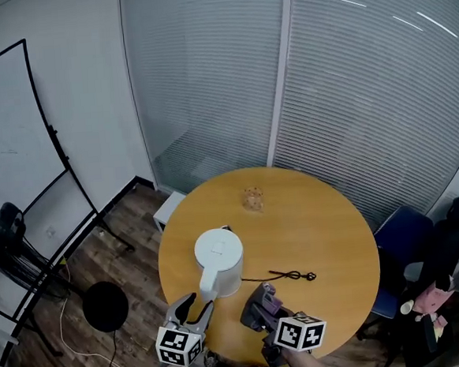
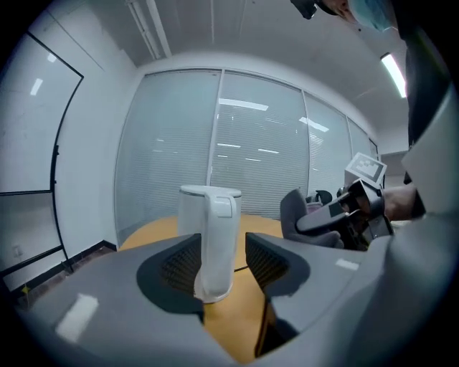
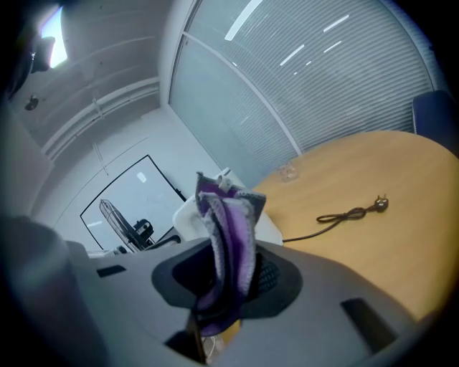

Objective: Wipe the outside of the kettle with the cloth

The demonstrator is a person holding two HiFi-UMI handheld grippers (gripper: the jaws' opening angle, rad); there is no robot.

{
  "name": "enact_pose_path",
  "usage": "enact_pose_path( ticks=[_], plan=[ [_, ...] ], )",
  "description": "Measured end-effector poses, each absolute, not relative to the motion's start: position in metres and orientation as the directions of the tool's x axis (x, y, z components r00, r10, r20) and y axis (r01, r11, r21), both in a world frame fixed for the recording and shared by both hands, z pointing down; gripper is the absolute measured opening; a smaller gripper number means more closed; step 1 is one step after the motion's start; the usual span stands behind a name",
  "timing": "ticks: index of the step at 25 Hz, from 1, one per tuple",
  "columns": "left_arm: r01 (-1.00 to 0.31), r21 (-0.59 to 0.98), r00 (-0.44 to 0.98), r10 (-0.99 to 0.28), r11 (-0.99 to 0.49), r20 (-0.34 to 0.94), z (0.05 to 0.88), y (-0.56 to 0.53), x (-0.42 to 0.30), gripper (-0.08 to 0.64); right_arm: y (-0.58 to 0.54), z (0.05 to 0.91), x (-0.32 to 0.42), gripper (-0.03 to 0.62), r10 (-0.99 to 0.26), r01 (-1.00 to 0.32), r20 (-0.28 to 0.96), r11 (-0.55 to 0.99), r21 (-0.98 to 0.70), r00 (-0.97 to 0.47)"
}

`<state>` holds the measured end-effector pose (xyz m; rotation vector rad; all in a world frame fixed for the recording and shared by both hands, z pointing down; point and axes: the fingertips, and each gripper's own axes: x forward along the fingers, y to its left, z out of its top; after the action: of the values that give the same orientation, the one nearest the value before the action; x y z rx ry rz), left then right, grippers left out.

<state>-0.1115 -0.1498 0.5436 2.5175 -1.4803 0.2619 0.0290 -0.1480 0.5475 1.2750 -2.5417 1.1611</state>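
Observation:
The white kettle (image 1: 219, 256) stands on the round wooden table (image 1: 328, 234), its handle turned towards me. My left gripper (image 1: 198, 304) is open just in front of that handle. In the left gripper view the handle (image 2: 219, 240) stands upright between the two jaws, with a small gap on either side. My right gripper (image 1: 259, 309) hovers over the table's near edge to the kettle's right, shut on a purple and grey cloth (image 1: 265, 298). The cloth (image 3: 228, 236) sticks up from the jaws and hides part of the kettle (image 3: 186, 215) behind it.
A black power cord with a plug (image 1: 292, 275) lies on the table right of the kettle. A small glass (image 1: 252, 199) stands near the far edge. A blue chair (image 1: 404, 240) is at the right; a fan (image 1: 4, 228) and a whiteboard stand are at the left.

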Motion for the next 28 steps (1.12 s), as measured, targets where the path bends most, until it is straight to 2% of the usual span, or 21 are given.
enact_pose_path(
  ticks=[13,28],
  plan=[
    [-0.692,0.035,0.698,-0.656,-0.721,0.288,0.548,-0.172,-0.093,0.193,-0.207,0.496,-0.022,0.097,-0.801,-0.664,0.197,0.301,-0.684,-0.566],
    [-0.612,0.017,0.766,-0.587,-0.791,0.263,0.555,-0.175,-0.095,0.172,-0.215,0.533,-0.02,0.097,-0.883,-0.643,0.16,0.188,-0.743,-0.442]
  ],
)
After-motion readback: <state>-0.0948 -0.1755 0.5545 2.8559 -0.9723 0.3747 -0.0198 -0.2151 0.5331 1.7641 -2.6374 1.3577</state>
